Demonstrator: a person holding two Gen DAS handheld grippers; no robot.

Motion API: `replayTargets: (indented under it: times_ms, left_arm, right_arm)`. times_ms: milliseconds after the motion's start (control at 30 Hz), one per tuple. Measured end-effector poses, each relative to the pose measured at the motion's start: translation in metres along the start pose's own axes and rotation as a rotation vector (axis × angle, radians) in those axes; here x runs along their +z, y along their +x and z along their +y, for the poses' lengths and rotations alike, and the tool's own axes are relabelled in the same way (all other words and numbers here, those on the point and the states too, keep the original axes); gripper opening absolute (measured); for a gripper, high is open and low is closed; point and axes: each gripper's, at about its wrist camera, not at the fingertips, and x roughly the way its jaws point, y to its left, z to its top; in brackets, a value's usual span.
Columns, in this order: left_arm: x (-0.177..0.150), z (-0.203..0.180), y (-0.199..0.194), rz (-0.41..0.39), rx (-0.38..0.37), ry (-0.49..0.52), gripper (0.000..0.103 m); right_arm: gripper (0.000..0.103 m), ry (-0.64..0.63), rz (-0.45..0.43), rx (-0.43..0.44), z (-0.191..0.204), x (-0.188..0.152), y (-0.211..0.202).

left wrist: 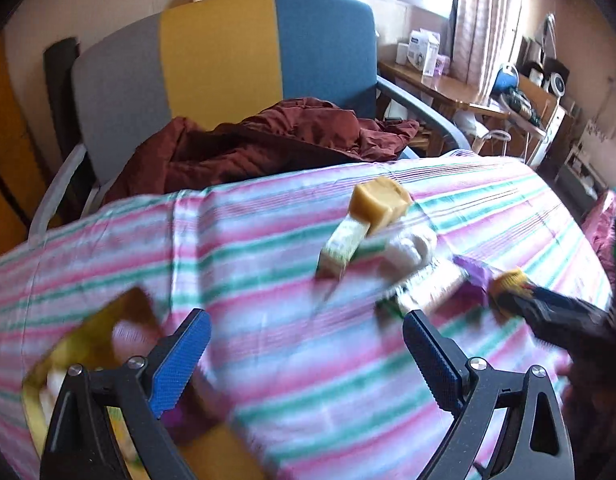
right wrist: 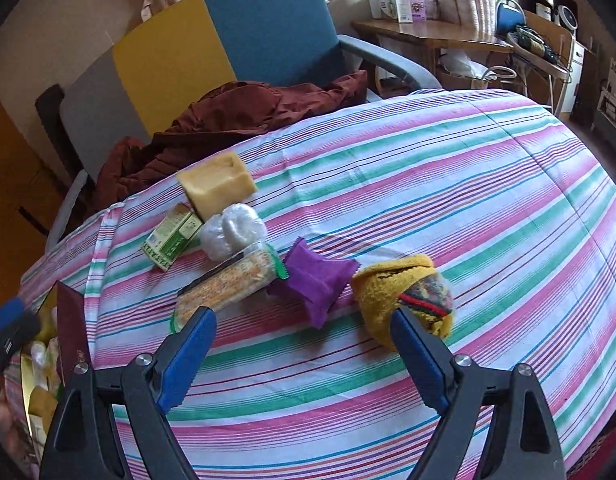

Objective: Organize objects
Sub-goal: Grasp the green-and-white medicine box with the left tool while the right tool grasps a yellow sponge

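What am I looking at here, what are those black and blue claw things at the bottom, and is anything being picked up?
There is no robot: a person holds a two-finger gripper in each hand, with a wide-angle camera on each looking forward along its fingers. One picture is from the left gripper, one from the right gripper. Both are open and hold nothing.

They hover over a striped cloth. On it lie a tan soap-like block, a green box, a clear plastic bundle, an orange speckled packet, a purple pouch and a yellow knitted bundle. At the left edge sits a gold box with items already inside. A maroon jacket lies on the chair behind.
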Motion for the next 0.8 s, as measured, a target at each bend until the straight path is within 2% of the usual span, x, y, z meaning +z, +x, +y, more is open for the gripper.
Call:
replayTargets:
  times_ms: [133, 267, 433, 533, 567, 633, 667, 700, 800]
  left_arm:
    - [0.029, -0.013, 0.045, 0.038, 0.019, 0.065, 0.094]
    - [0.044, -0.021, 0.090, 0.078, 0.040, 0.112, 0.093]
    - [0.053, -0.030, 0.129, 0.099, 0.027, 0.131, 0.092]
    - [0.055, -0.038, 0.148, 0.103, 0.035, 0.175, 0.090]
    - [0.054, -0.038, 0.157, 0.121, 0.035, 0.180, 0.084]
    - [0.051, -0.035, 0.171, 0.166, 0.011, 0.165, 0.055]
    - [0.050, -0.029, 0.173, 0.168, -0.022, 0.132, 0.045]
    - [0.050, -0.026, 0.171, 0.153, -0.028, 0.114, 0.030]
    - [0.045, -0.013, 0.162, 0.171, -0.067, 0.039, 0.030]
  right_arm:
    - [0.090, -0.008, 0.016, 0.029, 0.003, -0.002, 0.001]
    - [0.090, 0.003, 0.029, 0.048, 0.003, -0.003, 0.003]
    - [0.090, 0.024, 0.045, 0.061, -0.001, -0.003, 0.006]
    - [0.090, 0.026, 0.058, 0.055, -0.001, -0.004, 0.009]
    - [0.090, 0.024, 0.062, 0.052, 0.000, -0.004, 0.010]
    - [0.090, 0.020, 0.065, 0.044, 0.001, -0.004, 0.012]
    - [0.090, 0.018, 0.062, 0.040, 0.001, -0.004, 0.011]
    - [0.090, 0.017, 0.056, 0.034, 0.001, -0.004, 0.010]
    - [0.090, 0.025, 0.039, 0.049, 0.002, 0.003, 0.005]
